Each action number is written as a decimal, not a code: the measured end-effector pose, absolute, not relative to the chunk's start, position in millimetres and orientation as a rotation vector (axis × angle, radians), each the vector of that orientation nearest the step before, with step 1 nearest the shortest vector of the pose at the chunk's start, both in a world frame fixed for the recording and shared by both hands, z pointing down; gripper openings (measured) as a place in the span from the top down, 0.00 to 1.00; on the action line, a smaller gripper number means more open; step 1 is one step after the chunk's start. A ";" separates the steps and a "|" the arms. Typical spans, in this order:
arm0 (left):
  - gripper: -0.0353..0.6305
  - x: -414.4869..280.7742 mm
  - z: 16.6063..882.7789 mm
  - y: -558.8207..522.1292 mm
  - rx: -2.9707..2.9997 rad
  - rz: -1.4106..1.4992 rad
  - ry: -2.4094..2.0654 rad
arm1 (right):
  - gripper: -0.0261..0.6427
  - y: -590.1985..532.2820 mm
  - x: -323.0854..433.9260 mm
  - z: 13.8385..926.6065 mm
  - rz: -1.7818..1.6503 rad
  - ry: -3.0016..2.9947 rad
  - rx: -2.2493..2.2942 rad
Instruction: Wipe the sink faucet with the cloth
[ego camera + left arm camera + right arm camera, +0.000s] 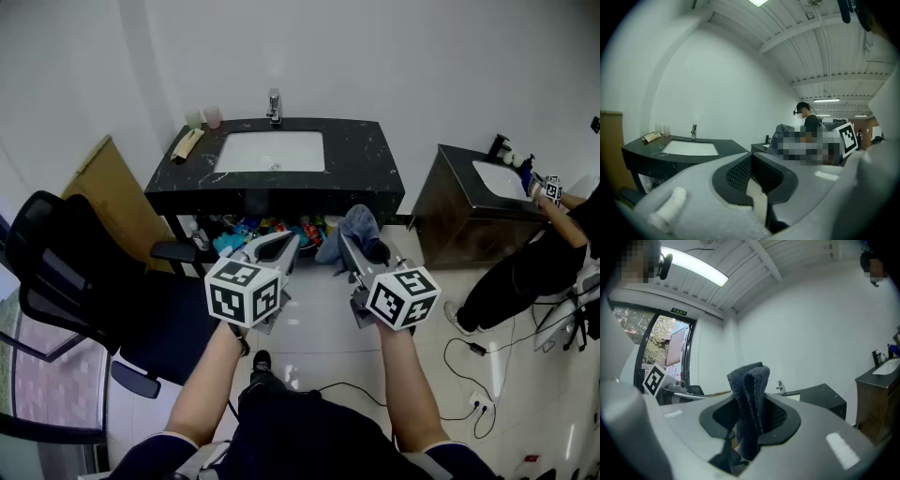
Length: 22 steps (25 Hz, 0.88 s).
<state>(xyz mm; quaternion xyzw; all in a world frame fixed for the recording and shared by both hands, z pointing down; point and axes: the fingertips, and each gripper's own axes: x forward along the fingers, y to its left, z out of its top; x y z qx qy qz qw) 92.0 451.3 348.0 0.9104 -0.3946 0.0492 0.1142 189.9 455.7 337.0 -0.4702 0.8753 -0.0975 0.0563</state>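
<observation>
Two claws held out ahead, both well short of the work.

- Right claw [364, 255]: clenched on the cloth [751, 394], a dark grey-blue fold standing up from between its jaws.
- Left claw [754, 187]: jaws closed together, nothing in them.
- Beyond the claws, across open floor: black-topped table [366, 159] with a white sink [272, 150] set in it. The faucet [274, 105] stands upright at the back edge, against the wall. Cups [204, 117] sit just left of the faucet.

Step, as judged: cloth is in hand and being carried in; wiping not yet begun, no contact with the faucet.

Next move calls for stepping close, reaching the right claw over the basin and laying the cloth's free fold against the spout. Left claw looks spare.
</observation>
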 end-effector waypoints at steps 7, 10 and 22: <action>0.94 90.0 353.3 420.9 2.673 0.172 -1.156 | 0.79 428.1 191.6 342.8 -0.301 2.662 -1.443; 0.94 86.4 356.4 401.1 2.662 0.168 -1.155 | 0.79 410.8 189.3 346.3 -0.314 2.671 -1.450; 0.94 53.2 366.6 263.6 2.640 0.137 -1.155 | 0.79 281.2 164.2 358.7 -0.326 2.717 -1.513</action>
